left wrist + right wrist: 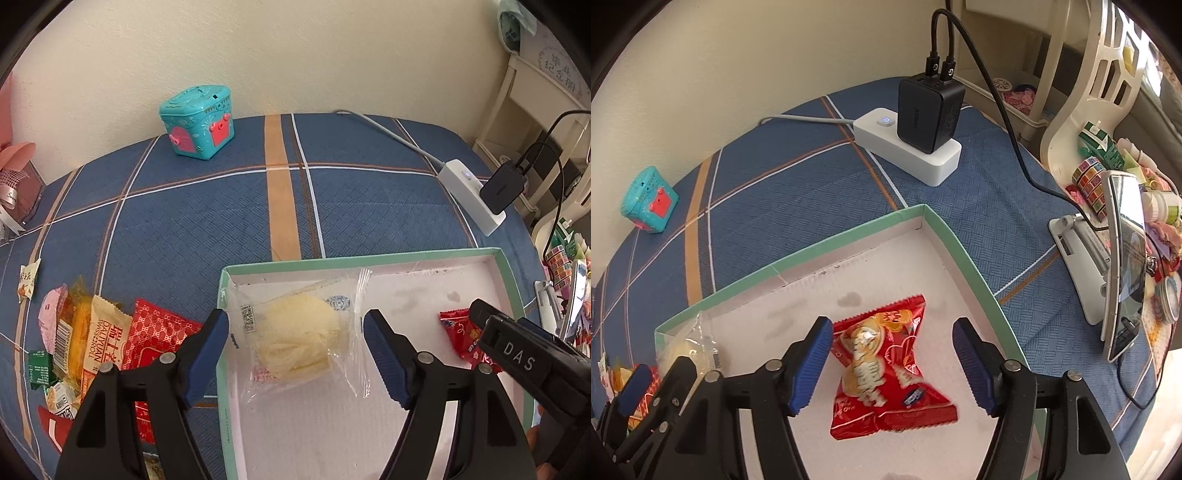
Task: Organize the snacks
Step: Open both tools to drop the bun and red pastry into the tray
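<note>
- Across the blue plaid tablecloth (pixel 207 221), a cream wall is seen behind, with a teal toy box (pixel 197 122) set near it.
- Off to the right, a white power strip (pixel 908 147) is laid on the cloth, a black charger (pixel 929 114) plugged into it; a phone on a stand (pixel 1123 266) is propped at the edge.
- Front and centre, a shallow green-rimmed box (pixel 369 258) is placed, white inside.
- Inside it, a clear-wrapped pale yellow snack (pixel 299 336) is seen lying flat between the parted pads of the left gripper (pixel 295 350), untouched by them.
- Further right in the box, a crinkled red snack packet (pixel 886 373) is framed by the right gripper (pixel 892 365), jaws spread and clear of it.
- Left of the box, a loose snack pile (pixel 96 343) is heaped on the cloth.
</note>
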A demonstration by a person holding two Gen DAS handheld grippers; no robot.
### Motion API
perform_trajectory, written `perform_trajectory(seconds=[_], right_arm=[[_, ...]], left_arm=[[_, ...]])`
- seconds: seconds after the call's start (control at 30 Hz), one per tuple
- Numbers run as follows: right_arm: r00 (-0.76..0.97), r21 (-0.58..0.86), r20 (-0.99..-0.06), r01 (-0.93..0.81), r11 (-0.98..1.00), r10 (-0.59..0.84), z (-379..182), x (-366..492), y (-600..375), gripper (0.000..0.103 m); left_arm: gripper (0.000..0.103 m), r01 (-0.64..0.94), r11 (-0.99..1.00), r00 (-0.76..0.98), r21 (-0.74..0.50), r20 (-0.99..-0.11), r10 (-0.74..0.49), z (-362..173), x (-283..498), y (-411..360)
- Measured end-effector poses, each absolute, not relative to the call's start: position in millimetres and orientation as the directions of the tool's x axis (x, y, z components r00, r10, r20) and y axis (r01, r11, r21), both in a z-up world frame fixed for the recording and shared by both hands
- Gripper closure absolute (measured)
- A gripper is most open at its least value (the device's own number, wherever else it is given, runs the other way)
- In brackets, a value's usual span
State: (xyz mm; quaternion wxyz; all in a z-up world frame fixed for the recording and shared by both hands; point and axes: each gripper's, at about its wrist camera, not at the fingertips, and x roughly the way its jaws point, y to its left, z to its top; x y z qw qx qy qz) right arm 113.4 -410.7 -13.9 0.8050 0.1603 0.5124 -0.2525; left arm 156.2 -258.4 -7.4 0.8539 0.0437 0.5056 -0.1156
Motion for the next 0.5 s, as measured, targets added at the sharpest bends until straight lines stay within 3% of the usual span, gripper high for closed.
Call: perform_trajectory(seconds=[0.13, 0.23, 0.37, 0.5], right_arm=[[0.354, 0.004, -0.906, 0.558, 0.83, -0.233, -12, 114, -409, 0.025], [0.367, 0.006, -0.9, 0.55, 0.835, -0.235, -7, 113, -408, 0.019], [0.389, 0.009, -0.89, 0.539, 0.842, -0.239, -4, 114, -406, 0.007], [0.401, 0.022, -0.89, 0.514, 0.858, -0.218, -6, 116, -401, 0.001]], left_arm=[[0.024, 0.205, 0.978, 0.479, -0.037, -0.868, -0.133, 0, 158, -251], [0.013, 0.166, 0.986, 0.5, -0.018, -0.86, -0.099, 3, 159, -244], [0.009, 0.122, 0.992, 0.508, 0.026, -0.86, -0.04, -1, 162, -235], [0.005, 0.099, 0.994, 0.515, 0.038, -0.857, -0.019, -5, 163, -227]])
